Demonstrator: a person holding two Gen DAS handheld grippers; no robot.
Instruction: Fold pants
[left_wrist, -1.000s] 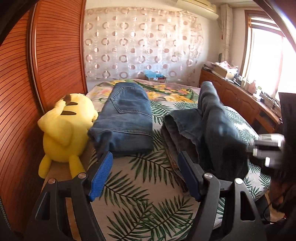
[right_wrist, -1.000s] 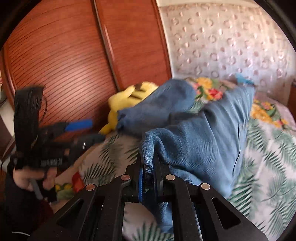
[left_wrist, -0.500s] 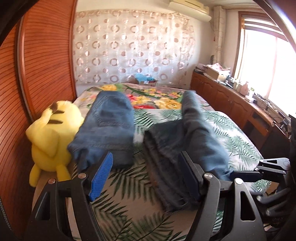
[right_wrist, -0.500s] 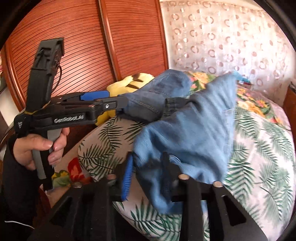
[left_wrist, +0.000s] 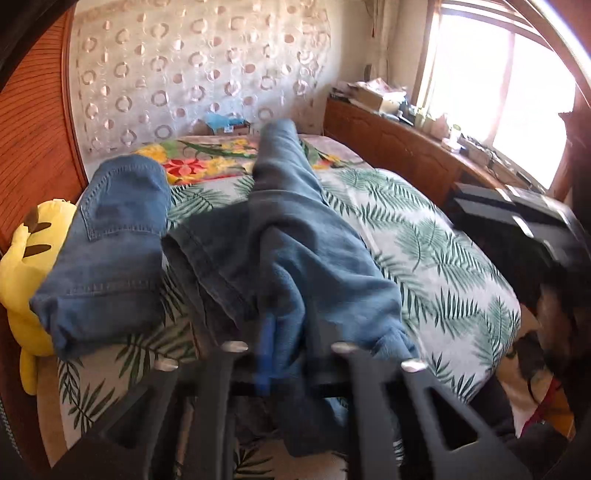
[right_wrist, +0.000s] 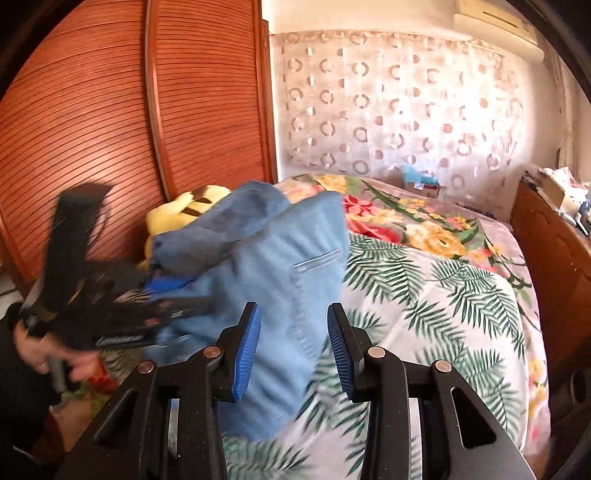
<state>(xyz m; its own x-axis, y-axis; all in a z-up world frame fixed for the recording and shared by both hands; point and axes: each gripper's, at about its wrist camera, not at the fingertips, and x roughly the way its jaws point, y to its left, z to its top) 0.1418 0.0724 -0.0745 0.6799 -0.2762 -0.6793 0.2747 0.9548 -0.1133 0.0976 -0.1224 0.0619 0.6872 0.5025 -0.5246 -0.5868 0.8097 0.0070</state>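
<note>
The blue pants (left_wrist: 295, 258) lie bunched on the leaf-print bed (left_wrist: 424, 258), one leg stretched toward the far end. My left gripper (left_wrist: 288, 332) is blurred; its jaws are closing and pinch the pants' near edge. The right wrist view shows that left gripper (right_wrist: 162, 288) at the pants' (right_wrist: 288, 277) left side, held by a hand. My right gripper (right_wrist: 293, 332) hovers over the near end of the pants, its jaws opening and its blue pads clear of the cloth. It appears as a dark blur (left_wrist: 517, 221) in the left wrist view.
A second, folded pair of jeans (left_wrist: 110, 258) lies to the left, against a yellow plush toy (left_wrist: 22, 266). A ribbed wooden wardrobe (right_wrist: 110, 129) runs along the left. A cluttered wooden cabinet (left_wrist: 399, 147) stands under the window. Bare bedspread (right_wrist: 443, 295) lies right of the pants.
My right gripper let go of the pants' edge and opened. My left gripper moved in over the pants, and its wide-open jaws came together on the cloth.
</note>
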